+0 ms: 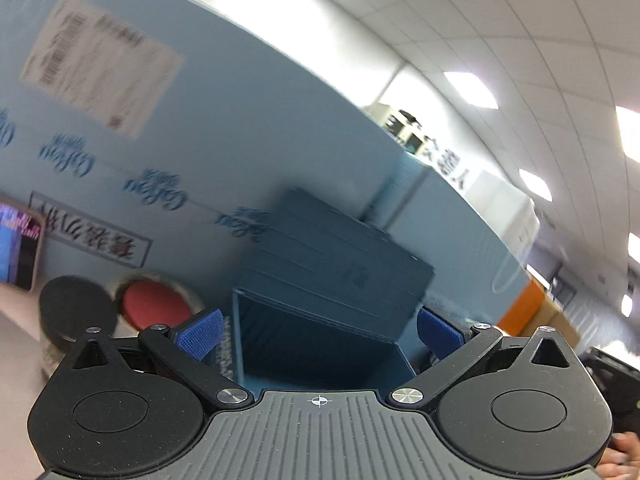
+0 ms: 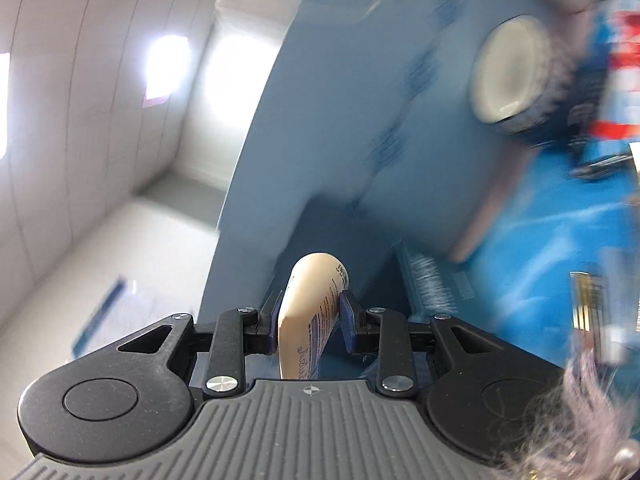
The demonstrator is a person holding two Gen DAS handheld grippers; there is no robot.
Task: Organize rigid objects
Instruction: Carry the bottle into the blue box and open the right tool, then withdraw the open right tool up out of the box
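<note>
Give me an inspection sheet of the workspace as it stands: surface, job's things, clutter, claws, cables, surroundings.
Surface: pale tabletop at the left edge of the left wrist view; blurred bright blue sheet in the right wrist view.
Job's things: cream bottle with printed label; dark blue box, front open.
Clutter: black-lidded jar, red-topped jar, round white-faced container, all by the light blue wall.
Claws: left claw open, straddling the box opening; right claw shut on the bottle.
Cables: nothing seen.
Surroundings: office ceiling with light panels; much motion blur.
</note>
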